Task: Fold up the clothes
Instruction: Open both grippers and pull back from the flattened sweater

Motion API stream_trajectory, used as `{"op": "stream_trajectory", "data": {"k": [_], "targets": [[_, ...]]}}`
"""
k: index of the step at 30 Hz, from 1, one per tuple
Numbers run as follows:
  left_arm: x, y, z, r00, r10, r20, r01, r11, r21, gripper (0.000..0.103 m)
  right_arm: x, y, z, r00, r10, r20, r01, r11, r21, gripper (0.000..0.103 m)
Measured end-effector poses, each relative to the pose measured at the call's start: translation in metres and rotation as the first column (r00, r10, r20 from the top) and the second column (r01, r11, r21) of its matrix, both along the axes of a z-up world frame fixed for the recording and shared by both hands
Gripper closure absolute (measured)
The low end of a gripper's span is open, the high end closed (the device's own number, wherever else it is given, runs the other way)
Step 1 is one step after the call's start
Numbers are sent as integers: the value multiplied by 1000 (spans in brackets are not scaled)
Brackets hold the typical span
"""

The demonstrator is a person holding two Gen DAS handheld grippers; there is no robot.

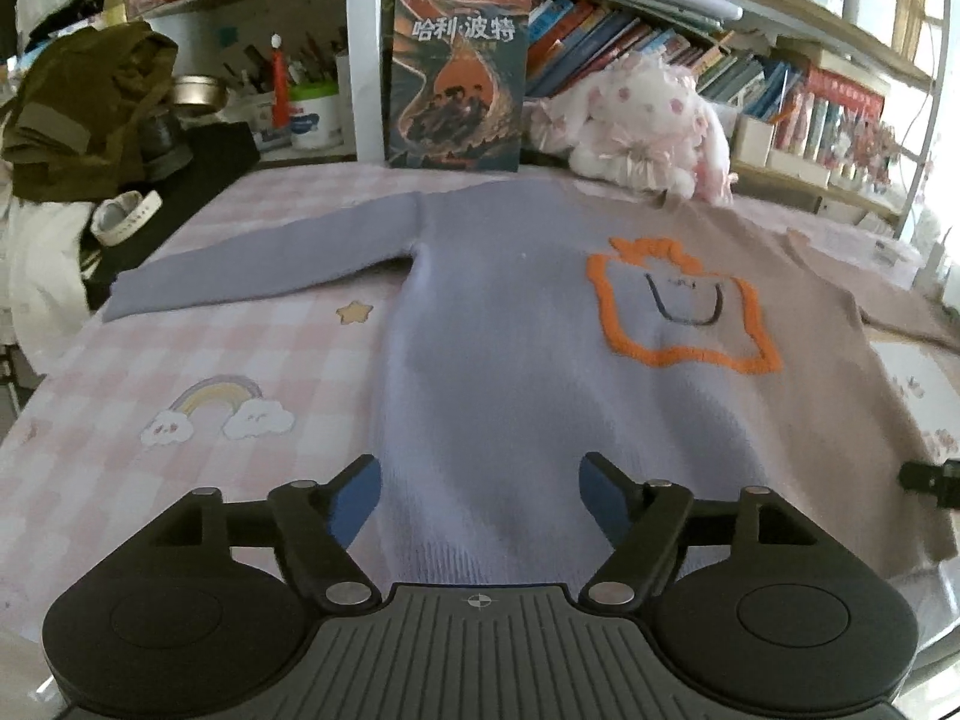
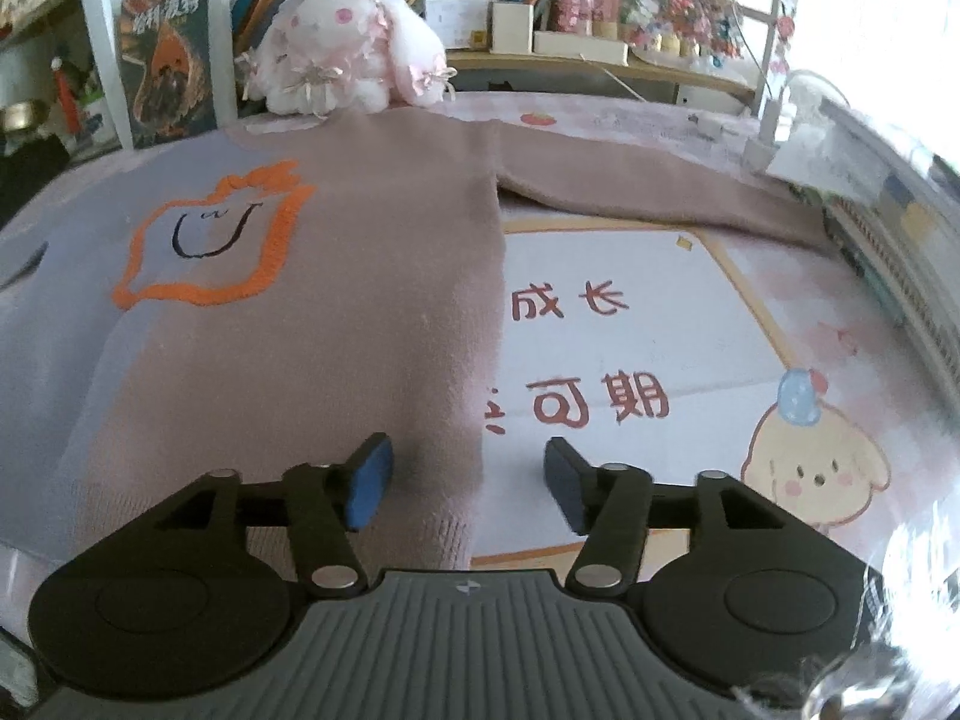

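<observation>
A sweater (image 1: pixel 498 360), lilac on its left half and brown-pink on its right half (image 2: pixel 360 276), lies flat on the table with both sleeves spread out. An orange outlined patch (image 1: pixel 678 306) sits on its chest. My left gripper (image 1: pixel 480 498) is open over the lilac hem near the bottom left corner. My right gripper (image 2: pixel 468 486) is open and straddles the sweater's right side edge near the hem. The left sleeve (image 1: pixel 258 264) stretches left; the right sleeve (image 2: pixel 648 186) stretches right. Neither gripper holds anything.
The table has a pink checked printed cover (image 1: pixel 198 372). A plush rabbit (image 1: pixel 648 126) and a standing book (image 1: pixel 459 84) are at the back edge before bookshelves. An olive garment heap (image 1: pixel 84 114) is at the far left. A notebook edge (image 2: pixel 888 264) lies at the right.
</observation>
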State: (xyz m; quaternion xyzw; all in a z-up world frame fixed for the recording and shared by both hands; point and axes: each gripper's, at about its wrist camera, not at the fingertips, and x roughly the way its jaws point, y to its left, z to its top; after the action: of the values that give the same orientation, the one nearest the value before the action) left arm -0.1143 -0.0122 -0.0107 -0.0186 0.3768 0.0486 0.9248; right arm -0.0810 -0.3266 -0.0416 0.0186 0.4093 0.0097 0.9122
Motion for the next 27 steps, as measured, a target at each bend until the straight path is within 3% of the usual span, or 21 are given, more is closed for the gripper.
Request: {"op": "stream_trajectory", "data": {"k": [4,13,20,27], "targets": [[-4,-3,-2,1000,7,-20,-6,1000,19,24,-6,-1,-4,1000,12,17,-13,1000,13,24],[0,-2,-4,999,-36,-10,37,998,46,18,-9,7,-9,999,-48,22,48,999,5,4],[12,20,-7,991,-133,9,132,991,26,17,-16,22,-6,982,-185,34,186,982,-35,2],[35,67,-1,973,-231,20,232,973,-12,16,-35,80,19,963,-234,134,243,968,-54,2]]}}
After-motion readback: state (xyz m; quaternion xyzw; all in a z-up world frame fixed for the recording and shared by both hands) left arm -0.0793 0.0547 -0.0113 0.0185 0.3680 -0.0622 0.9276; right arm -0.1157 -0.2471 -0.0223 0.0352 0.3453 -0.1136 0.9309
